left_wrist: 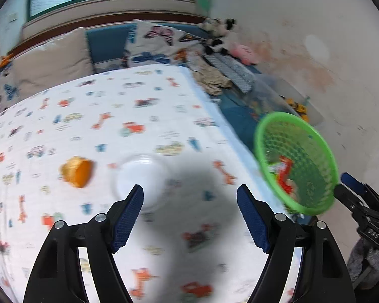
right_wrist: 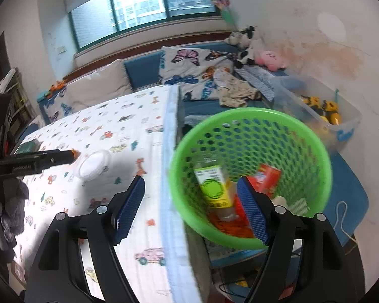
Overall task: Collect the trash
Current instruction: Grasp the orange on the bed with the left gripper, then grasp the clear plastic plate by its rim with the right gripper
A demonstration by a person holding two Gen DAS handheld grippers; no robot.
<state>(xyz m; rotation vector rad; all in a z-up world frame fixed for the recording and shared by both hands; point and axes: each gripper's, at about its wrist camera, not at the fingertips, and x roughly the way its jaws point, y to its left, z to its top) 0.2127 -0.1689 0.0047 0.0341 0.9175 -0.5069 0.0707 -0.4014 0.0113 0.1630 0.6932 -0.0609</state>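
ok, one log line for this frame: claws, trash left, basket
left claw open, empty | right claw open, empty | white lid, orange cup on bed | green basket holds trash

No legible text anywhere. Faint pale lettering along the side of the black left gripper (right_wrist: 35,162), too blurred to read. Small light characters on the black body of the right gripper (left_wrist: 372,232), unclear. Yellow carton (right_wrist: 214,189) in the green basket (right_wrist: 250,116): green round emblem and printed lines, smeared by motion. Red packet (right_wrist: 267,179) beside it: print unreadable.
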